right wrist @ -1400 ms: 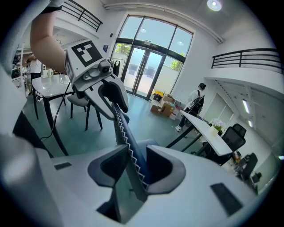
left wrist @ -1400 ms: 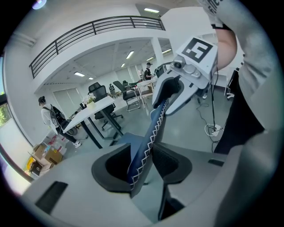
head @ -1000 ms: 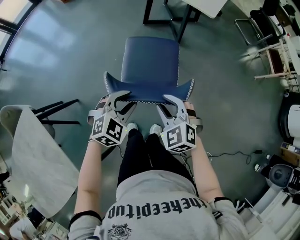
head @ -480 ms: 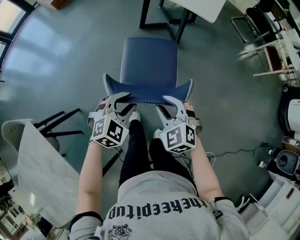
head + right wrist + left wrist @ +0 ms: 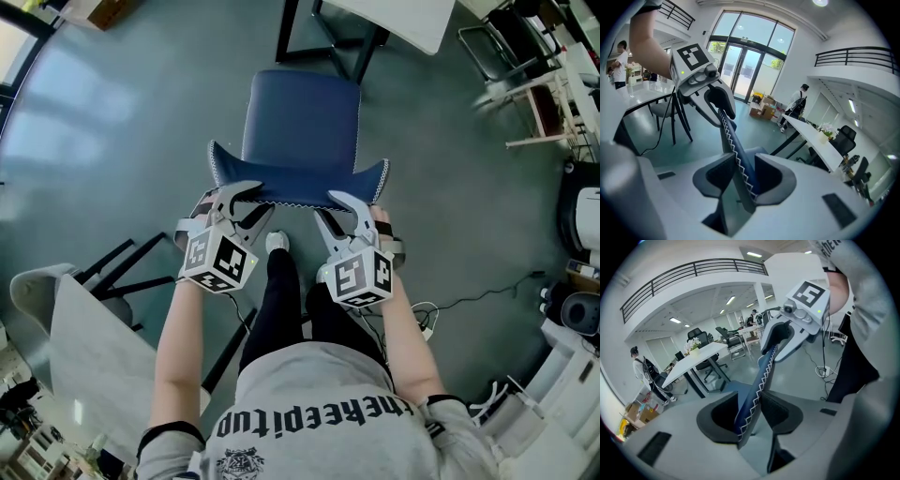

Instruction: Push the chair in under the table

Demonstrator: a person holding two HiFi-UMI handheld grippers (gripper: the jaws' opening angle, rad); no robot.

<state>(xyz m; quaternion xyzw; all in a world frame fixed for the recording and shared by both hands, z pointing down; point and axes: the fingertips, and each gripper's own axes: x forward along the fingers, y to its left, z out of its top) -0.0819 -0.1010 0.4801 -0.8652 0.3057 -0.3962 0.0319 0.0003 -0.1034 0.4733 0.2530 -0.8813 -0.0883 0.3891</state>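
Observation:
A blue chair (image 5: 300, 120) stands on the grey-green floor, its seat pointing towards a white table (image 5: 412, 14) with black legs at the top of the head view. My left gripper (image 5: 242, 199) is shut on the left part of the backrest's stitched top edge (image 5: 298, 184). The right gripper (image 5: 339, 206) is shut on its right part. In the left gripper view the backrest edge (image 5: 757, 385) runs between the left gripper's (image 5: 750, 416) dark pads. In the right gripper view the same edge (image 5: 736, 154) sits in the right gripper (image 5: 740, 180).
A pale tabletop (image 5: 94, 361) with black legs (image 5: 127, 272) beside it lies at the lower left. A cable (image 5: 469, 302) trails on the floor to the right. Metal-framed chairs (image 5: 530, 84) and equipment (image 5: 581, 234) line the right side. The person's legs (image 5: 281, 300) are behind the chair.
Both grippers and the chair have moved forward over the floor towards the white table. The pale tabletop at the left slid down the view, and one foot stepped forward.

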